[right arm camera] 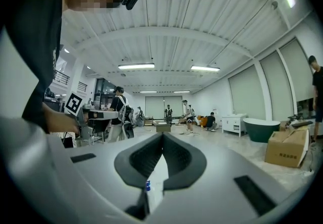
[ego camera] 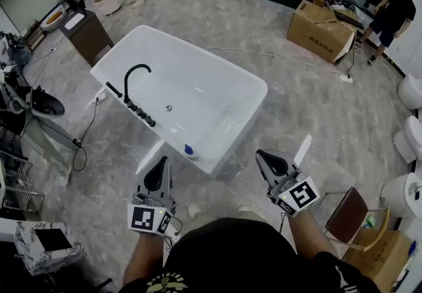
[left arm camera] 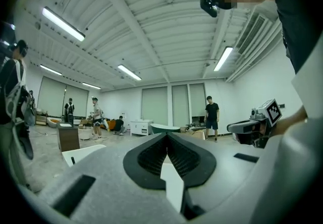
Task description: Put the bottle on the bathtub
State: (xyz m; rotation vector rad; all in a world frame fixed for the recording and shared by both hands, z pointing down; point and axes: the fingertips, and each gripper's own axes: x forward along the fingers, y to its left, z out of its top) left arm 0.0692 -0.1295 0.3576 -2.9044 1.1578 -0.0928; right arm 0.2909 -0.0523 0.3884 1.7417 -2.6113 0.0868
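Well, I see both tongs closed tight and empty: my left gripper (ego camera: 163, 161) and right gripper (ego camera: 260, 153) point level toward the bathtub (ego camera: 198, 54). Its near rim carries the bottle (ego camera: 190, 150), blue-capped, upright.

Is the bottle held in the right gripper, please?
No, the bottle sits on the bathtub rim, apart from the shut right gripper.

Bottle (ego camera: 190, 150) on tub (ego camera: 211, 97) rim too small for detail; toilets (ego camera: 411, 90) cut off at rt edge.
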